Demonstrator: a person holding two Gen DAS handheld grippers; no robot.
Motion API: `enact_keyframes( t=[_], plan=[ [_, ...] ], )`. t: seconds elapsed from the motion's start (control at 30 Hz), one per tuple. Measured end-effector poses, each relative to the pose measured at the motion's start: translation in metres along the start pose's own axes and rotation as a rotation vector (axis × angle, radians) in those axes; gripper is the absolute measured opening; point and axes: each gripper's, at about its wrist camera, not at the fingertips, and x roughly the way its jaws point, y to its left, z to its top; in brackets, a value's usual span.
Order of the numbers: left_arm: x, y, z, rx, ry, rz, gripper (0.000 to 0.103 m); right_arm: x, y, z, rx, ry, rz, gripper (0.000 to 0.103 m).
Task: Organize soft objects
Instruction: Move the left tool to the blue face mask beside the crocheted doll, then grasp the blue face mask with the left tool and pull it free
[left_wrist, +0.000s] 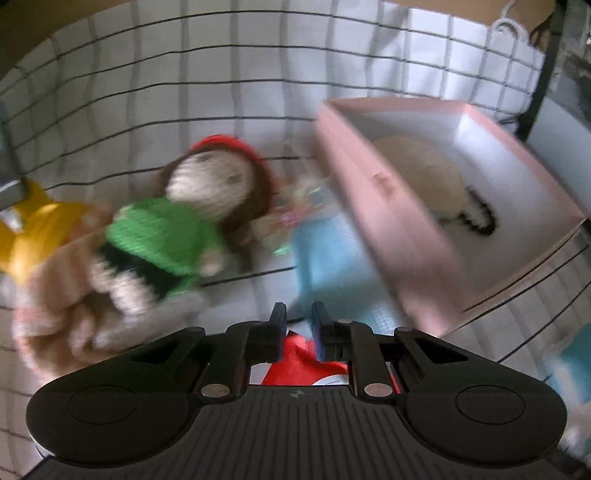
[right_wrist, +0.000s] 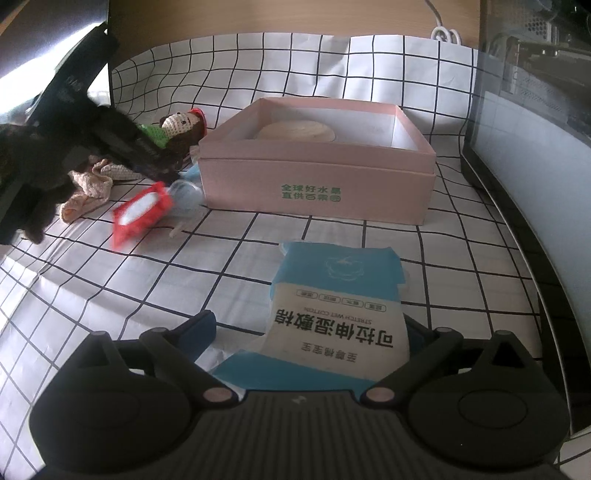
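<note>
L gripper (left_wrist: 299, 314): jaws nearly closed, pinching the red tissue pack (right_wrist: 142, 212), which hangs just left of the pink box (right_wrist: 317, 184). R gripper (right_wrist: 310, 332): jaws wide, straddling the blue cotton pack (right_wrist: 336, 314) on the checked cloth (right_wrist: 461, 266), not squeezing. Step looks like: carry red pack to box; next needs lift over rim, then release. R view shows the whole red pack; L view alone shows beads beside the beige item in the box, plus the knitted doll (left_wrist: 184, 221).
</note>
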Motion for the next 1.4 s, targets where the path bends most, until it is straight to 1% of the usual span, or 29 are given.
enact_keyframes(
  t=[0.07,0.13,0.2,0.27,0.33,0.37,0.43,0.47,0.5,0.53,0.57,0.6,0.67,0.73,0.9,0.97,1.0,1.07,1.2,1.27,1.33,1.4],
  plan=[
    [-0.003,0.013,-0.006,0.022,0.000,0.064,0.016,0.000,0.000,0.000,0.001,0.000,0.000,0.099],
    [-0.010,0.031,-0.013,0.014,0.008,0.104,0.015,0.000,0.000,0.000,0.000,0.000,-0.001,0.100],
    [-0.017,0.048,-0.019,-0.022,0.010,0.115,0.015,0.000,0.000,0.000,0.001,0.001,0.000,0.100],
    [-0.028,0.065,-0.025,-0.079,0.005,0.091,0.015,0.000,-0.002,0.001,0.003,0.009,0.018,0.102],
    [-0.036,0.075,-0.024,-0.172,0.000,0.018,0.019,0.001,-0.004,0.003,0.010,0.018,0.039,0.103],
    [-0.040,0.079,-0.024,-0.234,-0.014,-0.050,0.019,0.001,-0.005,0.003,0.012,0.020,0.043,0.103],
    [-0.042,0.081,-0.021,-0.363,-0.035,-0.254,0.019,0.002,-0.002,0.003,-0.008,0.027,0.038,0.103],
    [-0.037,0.081,-0.019,-0.421,-0.026,-0.323,0.019,0.002,-0.001,0.003,-0.016,0.028,0.032,0.103],
    [-0.030,0.080,-0.016,-0.478,-0.011,-0.362,0.020,0.003,0.001,0.003,-0.025,0.029,0.025,0.103],
    [-0.023,0.077,-0.013,-0.512,0.003,-0.374,0.020,0.003,0.002,0.003,-0.031,0.030,0.017,0.103],
    [-0.015,0.072,-0.008,-0.513,0.011,-0.370,0.020,0.004,0.004,0.002,-0.037,0.030,0.012,0.103],
    [-0.009,0.067,-0.005,-0.495,0.015,-0.350,0.020,0.004,0.004,0.002,-0.036,0.029,0.011,0.103],
    [0.001,0.056,0.003,-0.457,0.030,-0.285,0.020,0.003,0.003,0.002,-0.035,0.027,0.012,0.103],
    [0.006,0.046,0.004,-0.432,0.040,-0.244,0.020,0.003,0.004,0.001,-0.035,0.026,0.012,0.103],
    [0.014,0.028,0.018,-0.427,0.025,-0.231,0.020,0.003,0.003,0.001,-0.035,0.023,0.012,0.103],
    [0.013,0.018,0.021,-0.392,0.025,-0.186,0.017,0.002,0.003,0.001,-0.035,0.021,0.011,0.103],
    [0.019,0.013,0.022,-0.365,0.023,-0.167,0.016,0.002,0.003,0.001,-0.036,0.022,0.011,0.103],
    [0.014,0.012,0.012,-0.306,0.011,-0.144,0.013,0.002,0.003,0.001,-0.035,0.022,0.012,0.103],
    [-0.002,0.002,-0.011,-0.205,-0.006,-0.144,0.012,0.000,-0.001,0.002,-0.024,0.019,0.029,0.102],
    [-0.016,-0.002,-0.029,-0.157,-0.008,-0.146,0.012,-0.002,-0.003,0.002,-0.018,0.014,0.036,0.096],
    [-0.031,-0.001,-0.049,-0.141,-0.007,-0.157,0.012,-0.003,-0.004,0.004,-0.039,0.013,0.036,0.092],
    [-0.044,0.005,-0.066,-0.143,-0.006,-0.158,0.012,-0.010,0.000,0.010,-0.074,-0.018,-0.001,0.091]
  ],
)
